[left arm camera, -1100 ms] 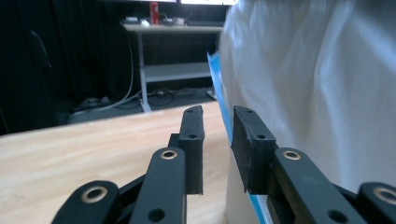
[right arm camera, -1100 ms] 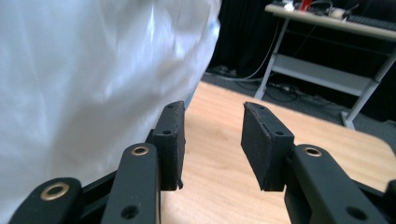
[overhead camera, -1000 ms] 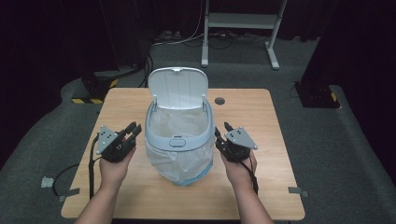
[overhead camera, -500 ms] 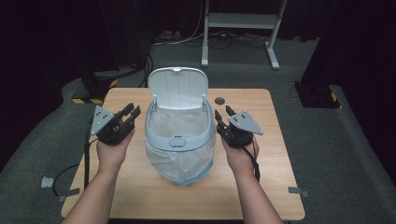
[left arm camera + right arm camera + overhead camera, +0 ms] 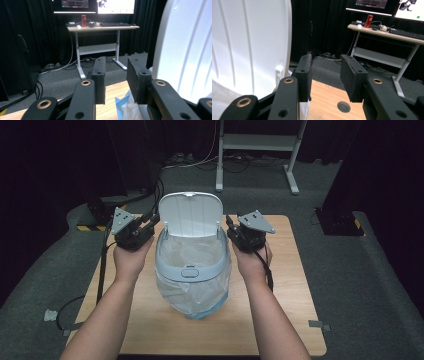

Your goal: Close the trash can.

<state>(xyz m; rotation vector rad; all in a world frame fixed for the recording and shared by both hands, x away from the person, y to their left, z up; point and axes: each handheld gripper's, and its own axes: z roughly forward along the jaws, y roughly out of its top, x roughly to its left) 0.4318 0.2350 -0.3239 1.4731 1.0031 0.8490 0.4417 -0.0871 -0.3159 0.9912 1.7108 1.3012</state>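
Both hands had risen from the bin's body to its raised lid (image 5: 190, 215). The left gripper (image 5: 149, 223) and right gripper (image 5: 230, 227) flanked it, fingers partly open, holding nothing, the right's just closing slightly. The lined pedal bin (image 5: 192, 270) stood mid-worktop (image 5: 290, 285). The gripper views showed a far desk (image 5: 100, 27).

1. A wooden table (image 5: 295, 320) stood on grey carpet in a dark room.
2. A pale blue bin (image 5: 192, 270), lined with a clear bag (image 5: 195, 295), sat at the table's middle, its white lid (image 5: 190, 215) raised upright.
3. The left gripper (image 5: 150, 221) was held just left of the lid, jaws apart and empty.
4. The right gripper (image 5: 231, 226) was held just right of it, its jaws having just narrowed a little, nothing between them.
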